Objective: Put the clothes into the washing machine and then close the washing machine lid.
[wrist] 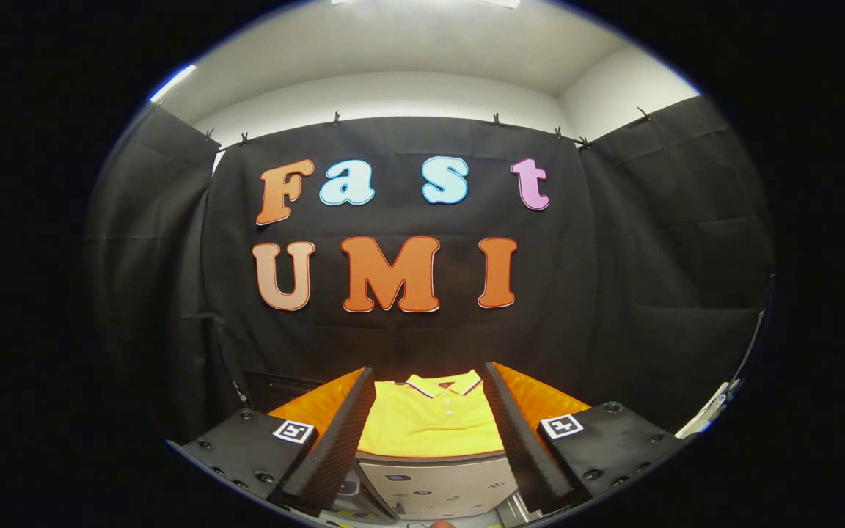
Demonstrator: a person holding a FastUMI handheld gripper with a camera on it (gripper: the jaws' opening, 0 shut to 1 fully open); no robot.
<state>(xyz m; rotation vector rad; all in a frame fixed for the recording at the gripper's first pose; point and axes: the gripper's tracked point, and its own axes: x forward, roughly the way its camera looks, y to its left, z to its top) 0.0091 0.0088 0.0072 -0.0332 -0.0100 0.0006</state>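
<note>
Between the two ribbed black fingers (338, 440) of the gripper (430, 440), and a little beyond their tips, a yellow polo shirt (430, 422) lies folded flat, collar away from the camera, with a striped collar edge and a short button placket showing. It rests on an orange surface (316, 405) that spreads out to either side behind the fingers. The fingers stand wide apart and hold nothing; the shirt's width sits inside the gap, but neither finger looks to be touching it.

Nearer than the shirt, low between the finger bases, there is a pale grey panel (437, 488) with small markings, very likely the front or top of the washing machine; whether its lid is up or down cannot be told from this angle.

As a judgement, the task is at its very start: the shirt is not yet picked up, nothing has gone into the machine, and closing the lid is far off. The step in hand is the approach to the garment. The next move calls for lowering the fingers onto the near part of the shirt and pinching enough fabric, several layers, so the folded cloth lifts as one bundle rather than sliding out, then carrying it to the machine's opening
</note>
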